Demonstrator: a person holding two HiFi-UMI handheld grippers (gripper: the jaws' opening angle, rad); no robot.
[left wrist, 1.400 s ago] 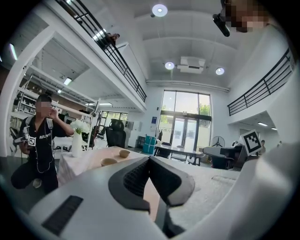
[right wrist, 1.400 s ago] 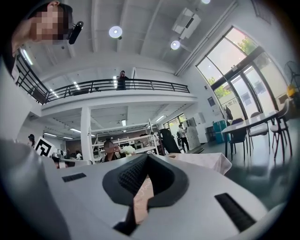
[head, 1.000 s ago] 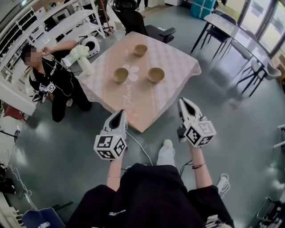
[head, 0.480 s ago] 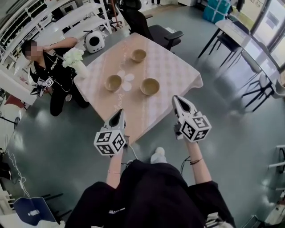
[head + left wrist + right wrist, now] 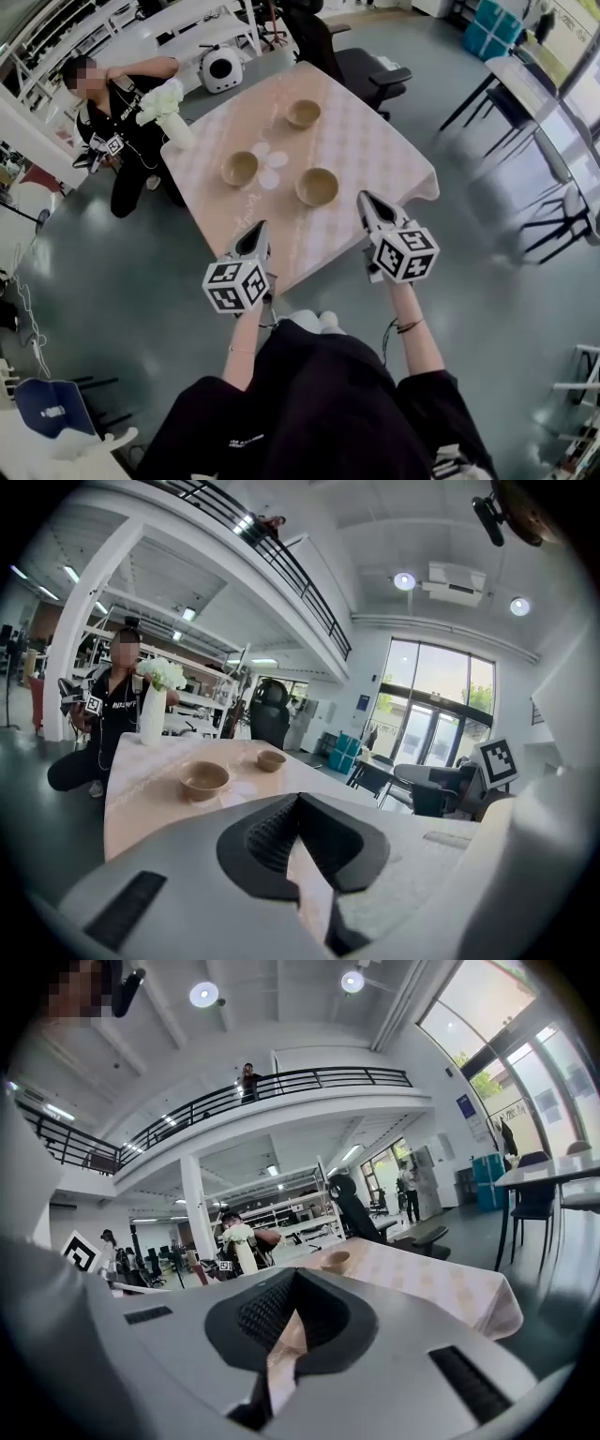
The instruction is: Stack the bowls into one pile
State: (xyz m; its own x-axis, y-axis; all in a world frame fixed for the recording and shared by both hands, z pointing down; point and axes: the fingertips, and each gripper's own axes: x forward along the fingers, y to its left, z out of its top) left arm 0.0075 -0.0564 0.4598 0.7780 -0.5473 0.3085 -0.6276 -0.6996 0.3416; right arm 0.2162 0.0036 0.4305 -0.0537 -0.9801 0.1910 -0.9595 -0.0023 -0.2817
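Left tongs, right tongs pressed together, empty. Over last second I've brought both up to table edge. Nearest bowl just ahead of right tongs, second bowl ahead of left, far bowl beyond. Nothing stacked.

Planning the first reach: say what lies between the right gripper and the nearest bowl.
Nothing but bare tablecloth. The head view shows only a short pink stretch between the right gripper and the bowl.

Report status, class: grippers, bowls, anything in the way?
Left gripper and right gripper shut, empty, at the table near edge. Three bowls apart, none stacked. Path looks clear; vase at far-left corner.
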